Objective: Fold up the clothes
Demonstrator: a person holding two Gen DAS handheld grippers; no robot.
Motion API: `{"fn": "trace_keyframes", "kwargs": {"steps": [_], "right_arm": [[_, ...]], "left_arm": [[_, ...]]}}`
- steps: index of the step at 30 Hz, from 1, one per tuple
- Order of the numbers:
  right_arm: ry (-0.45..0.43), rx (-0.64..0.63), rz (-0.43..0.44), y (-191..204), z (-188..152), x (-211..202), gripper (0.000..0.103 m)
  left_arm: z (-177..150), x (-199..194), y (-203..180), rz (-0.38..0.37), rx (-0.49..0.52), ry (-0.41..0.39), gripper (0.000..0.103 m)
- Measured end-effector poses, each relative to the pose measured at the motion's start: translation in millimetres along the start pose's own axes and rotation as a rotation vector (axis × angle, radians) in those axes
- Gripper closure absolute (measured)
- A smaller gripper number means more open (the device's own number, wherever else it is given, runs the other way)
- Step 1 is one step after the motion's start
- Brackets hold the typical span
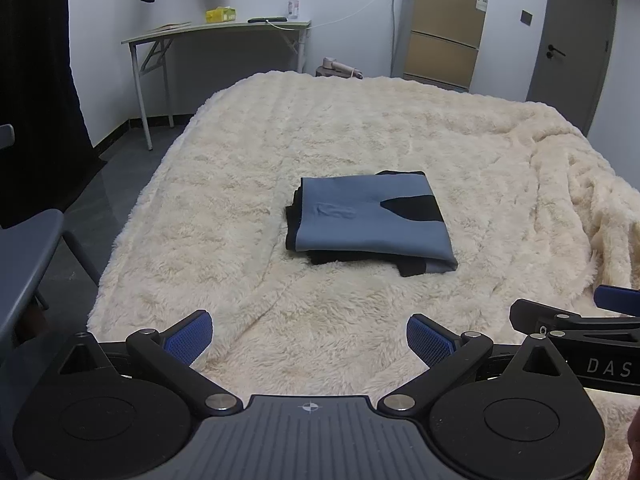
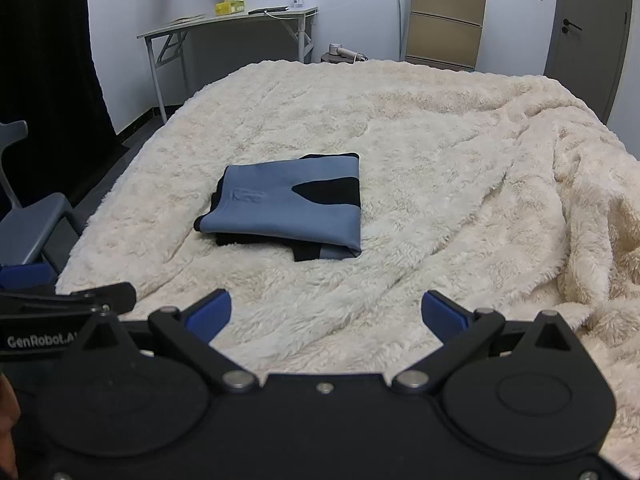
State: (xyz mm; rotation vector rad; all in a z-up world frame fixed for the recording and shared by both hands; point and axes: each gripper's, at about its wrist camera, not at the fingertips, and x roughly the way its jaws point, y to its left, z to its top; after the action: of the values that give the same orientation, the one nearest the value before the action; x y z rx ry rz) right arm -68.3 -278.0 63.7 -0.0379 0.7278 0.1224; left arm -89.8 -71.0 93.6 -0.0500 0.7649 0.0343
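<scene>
- A grey chair [image 1: 24,248] stands at the far left, beside the bed [image 1: 240,208].
- A folding desk [image 1: 216,32] stands far left against the wall, its tabletop carrying a yellow box [image 1: 221,14], a bottle [image 1: 293,3] and a dark flat item.
- The left gripper [image 1: 309,338] hovers over the near edge of the bed, fingers [image 1: 191,338] wide apart, holding nothing.
- The folded blue-and-black garment [image 1: 370,222] lies mid-bed on the cream fluffy blanket [image 1: 480,152], well apart from both grippers, with nothing between.
- The right gripper [image 2: 326,316] hovers just beside the left one, fingers [image 2: 444,316] also spread, empty.
- A tan cabinet [image 1: 444,32] and grey door [image 1: 576,40] stand far right.
</scene>
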Motion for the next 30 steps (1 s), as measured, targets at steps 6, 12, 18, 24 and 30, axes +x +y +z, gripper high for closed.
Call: {"fn": "trace_keyframes", "kwargs": {"steps": [6, 12, 18, 24, 30], "right_arm": [[-0.002, 0.002, -0.001, 0.5, 0.9, 0.2, 0.000], [-0.005, 0.002, -0.002, 1.7, 2.2, 0.0, 0.000], [-0.005, 0.008, 0.002, 0.2, 3.3, 0.9, 0.000], [-0.002, 0.010, 0.007, -0.3, 3.8, 2.6, 0.000], [-0.005, 0.009, 0.006, -0.4, 4.2, 3.1, 0.000]], "left_arm": [[1.1, 0.1, 0.0, 0.001, 0.002, 0.001, 0.001], [2.2, 0.5, -0.3, 0.006, 0.001, 0.000, 0.001], [3.8, 1.6, -1.0, 0.007, 0.001, 0.001, 0.001], [4.5, 2.2, -1.1, 0.013, -0.001, 0.002, 0.001], [6.3, 2.2, -0.9, 0.013, 0.002, 0.001, 0.001]]}}
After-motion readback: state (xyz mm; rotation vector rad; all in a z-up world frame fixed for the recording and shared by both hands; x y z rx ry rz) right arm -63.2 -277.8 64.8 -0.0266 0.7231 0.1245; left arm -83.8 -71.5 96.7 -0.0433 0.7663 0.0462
